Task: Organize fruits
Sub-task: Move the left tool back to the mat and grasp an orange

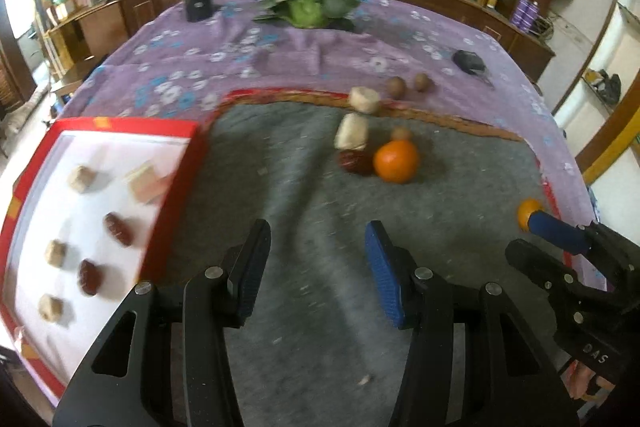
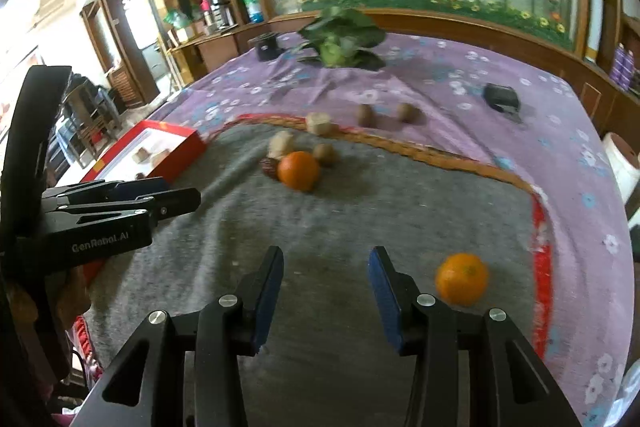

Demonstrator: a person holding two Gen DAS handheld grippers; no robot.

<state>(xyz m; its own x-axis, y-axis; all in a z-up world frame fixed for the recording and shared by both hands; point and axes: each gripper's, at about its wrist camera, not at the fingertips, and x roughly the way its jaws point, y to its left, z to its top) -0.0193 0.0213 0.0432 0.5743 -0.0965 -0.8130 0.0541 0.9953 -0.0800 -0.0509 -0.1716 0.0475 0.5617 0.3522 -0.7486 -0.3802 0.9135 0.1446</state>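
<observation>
Grey mat (image 2: 320, 219) under both my grippers – left gripper (image 1: 316, 267) and right gripper (image 2: 326, 291) were part open, holding nothing; orange (image 2: 462, 279) lay just right of mine.

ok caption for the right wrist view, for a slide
Open right hand-held gripper above the grey mat, one orange beside it, another orange farther off among scattered snacks.

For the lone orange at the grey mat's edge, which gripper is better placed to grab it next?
Right. The lone orange sits just beside the right gripper, whose jaws are open and empty. The left gripper, also empty, is nearer the red tray.
</observation>
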